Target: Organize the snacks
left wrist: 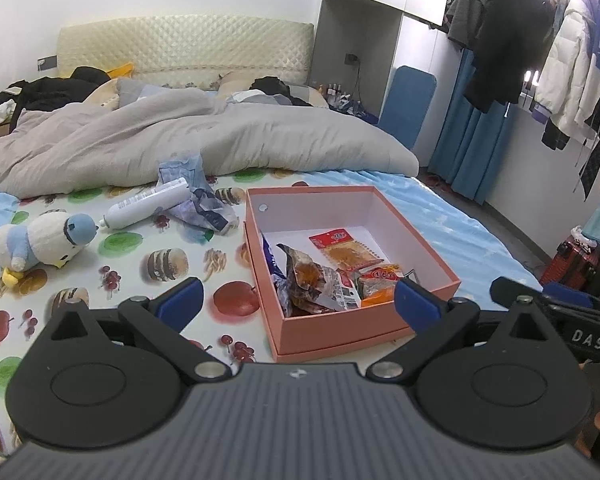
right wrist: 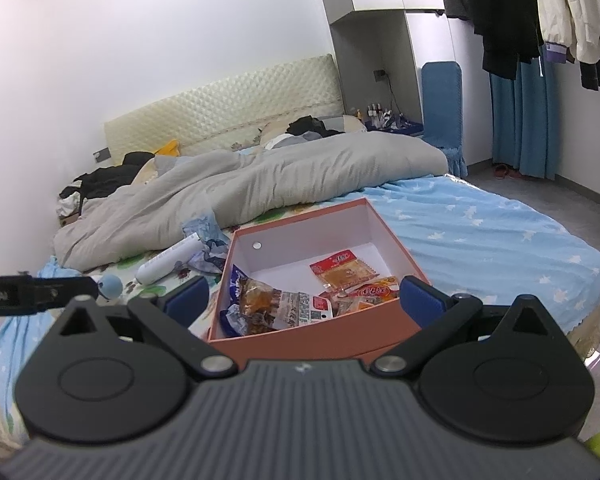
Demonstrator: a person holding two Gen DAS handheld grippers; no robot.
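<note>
Snack packets [left wrist: 332, 276] lie heaped in the near half of an open pink cardboard box [left wrist: 340, 330] that sits on the bed, half on the fruit-print sheet [left wrist: 120, 244] and half on the blue starred sheet [left wrist: 452, 224]. We make out a flat red-topped packet [left wrist: 346, 250] toward the middle, an orange one [left wrist: 380, 284] against the near wall, a clear wrapper with something brown inside [left wrist: 308, 276], and a blue-and-white wrapper [left wrist: 270, 258] at the left wall.

We judge these to be light, thin film packets: crinkly, slippery on the faces, and easily crushed if squeezed across the filling. The sealed edges and corners look like the safest places to pinch. The box itself seems stiff but light, so it may slide on the soft bedding if pushed.

Our left gripper [left wrist: 298, 304] hovers in front of the box with its blue pads spread wide and nothing between them. Our right gripper [right wrist: 302, 300] is likewise released and empty, just before the near wall.

Off to the left lie a white bottle [left wrist: 148, 202], crumpled wrapping [left wrist: 204, 208] and a plush penguin [left wrist: 40, 246]. We cannot tell whether that wrapping holds food.
</note>
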